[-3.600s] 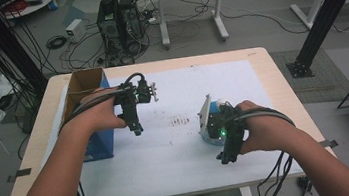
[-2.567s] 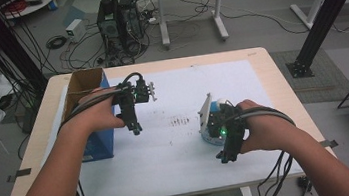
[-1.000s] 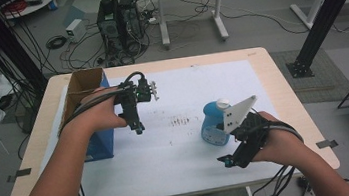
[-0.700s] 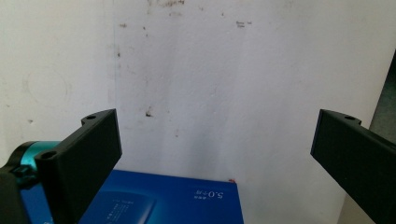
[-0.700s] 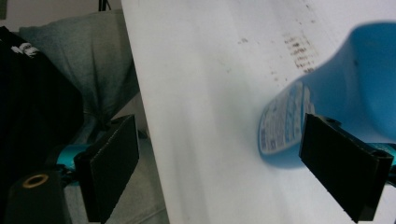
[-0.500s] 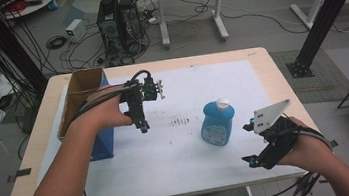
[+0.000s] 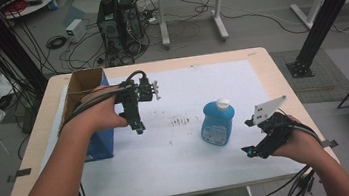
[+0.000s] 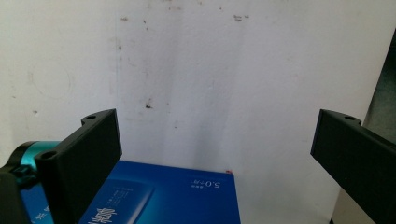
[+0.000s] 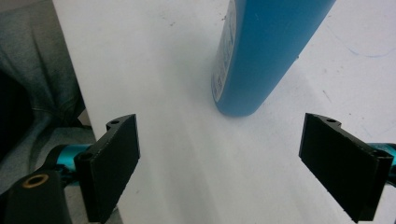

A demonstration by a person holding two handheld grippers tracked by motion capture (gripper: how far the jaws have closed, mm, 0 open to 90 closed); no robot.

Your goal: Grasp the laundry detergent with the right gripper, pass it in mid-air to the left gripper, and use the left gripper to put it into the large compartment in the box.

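Blue bottle (image 7: 218,123) with white cap, upright on the white sheet (image 7: 183,102) covering the tabletop (image 7: 281,80), right of centre. Right tongs (image 7: 249,152) near the right edge, just right of the bottle and apart from it, jaws wide and empty, bottle base (image 9: 243,100) ahead between them. Left tongs (image 7: 139,128) held above the sheet's left part, jaws wide, empty. Open cardboard box (image 7: 82,84) with blue side (image 8: 187,200) at the left edge, beside the left hand (image 7: 101,114).
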